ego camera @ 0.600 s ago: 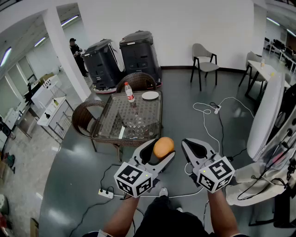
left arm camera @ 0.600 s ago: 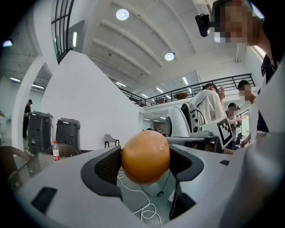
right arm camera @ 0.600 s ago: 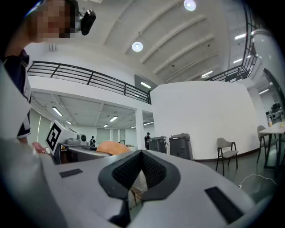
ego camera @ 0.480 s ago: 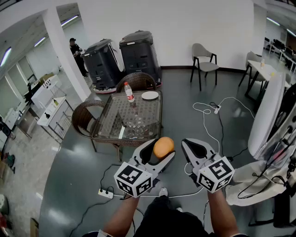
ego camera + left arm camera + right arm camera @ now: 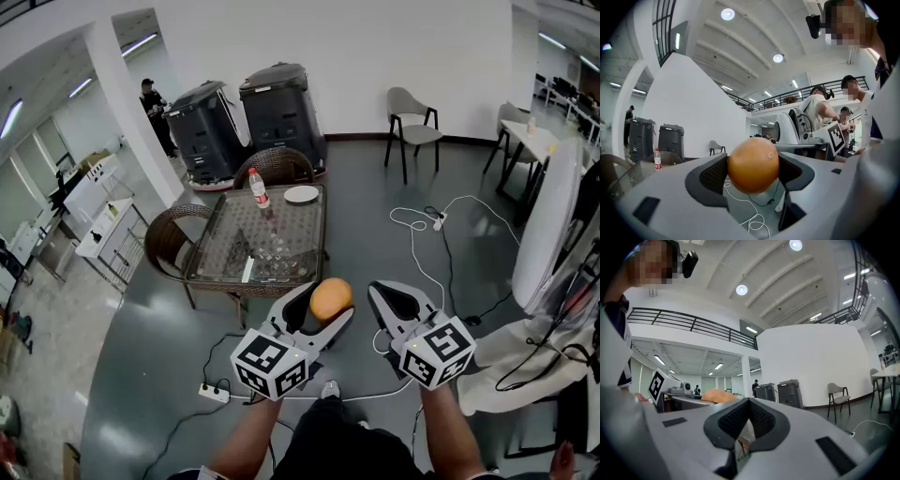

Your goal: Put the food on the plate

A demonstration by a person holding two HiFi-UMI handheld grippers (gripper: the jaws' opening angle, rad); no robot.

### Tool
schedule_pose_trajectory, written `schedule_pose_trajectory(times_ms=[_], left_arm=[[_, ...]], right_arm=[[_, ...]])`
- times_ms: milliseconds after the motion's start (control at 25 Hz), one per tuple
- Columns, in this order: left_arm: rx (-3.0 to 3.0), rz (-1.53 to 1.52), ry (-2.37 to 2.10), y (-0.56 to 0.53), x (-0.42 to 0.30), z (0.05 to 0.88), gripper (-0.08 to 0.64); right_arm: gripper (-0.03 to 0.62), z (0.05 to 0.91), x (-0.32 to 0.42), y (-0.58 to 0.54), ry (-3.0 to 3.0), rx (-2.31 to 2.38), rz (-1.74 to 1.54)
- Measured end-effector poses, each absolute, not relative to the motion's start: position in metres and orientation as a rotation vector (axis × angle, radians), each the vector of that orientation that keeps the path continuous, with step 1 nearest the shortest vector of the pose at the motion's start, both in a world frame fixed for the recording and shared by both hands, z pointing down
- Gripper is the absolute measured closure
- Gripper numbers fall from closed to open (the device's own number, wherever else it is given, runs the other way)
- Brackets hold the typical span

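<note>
An orange (image 5: 330, 298) sits between the two jaws of my left gripper (image 5: 323, 302), which is shut on it and held level above the floor. The left gripper view shows the orange (image 5: 753, 165) pressed by both dark pads. Beside it my right gripper (image 5: 393, 298) is shut with nothing in it; its pads (image 5: 749, 420) meet in the right gripper view. The white plate (image 5: 302, 194) lies at the far right corner of the glass table (image 5: 234, 246), well ahead of both grippers.
A water bottle (image 5: 259, 190) and several glasses (image 5: 272, 253) stand on the table. Wicker chairs (image 5: 173, 230) flank it at the left and back. A power strip (image 5: 214, 391) and white cables (image 5: 422, 225) lie on the floor. Two black machines (image 5: 234, 117) stand behind.
</note>
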State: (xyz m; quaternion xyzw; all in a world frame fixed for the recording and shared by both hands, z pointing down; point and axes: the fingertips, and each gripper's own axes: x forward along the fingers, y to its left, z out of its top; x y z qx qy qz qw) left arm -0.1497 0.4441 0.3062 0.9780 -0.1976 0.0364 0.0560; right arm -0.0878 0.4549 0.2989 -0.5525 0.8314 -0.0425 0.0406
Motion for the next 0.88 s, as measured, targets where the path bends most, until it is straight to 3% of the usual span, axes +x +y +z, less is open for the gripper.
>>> schedule_pose_trajectory(times_ms=[880], left_arm=[[2.933,0.098,-0.564,0.363,-0.102,0.329,0.236]], right_arm=[[0.589,0.317,-0.036,0.384,2.548,-1.745,-0.17]])
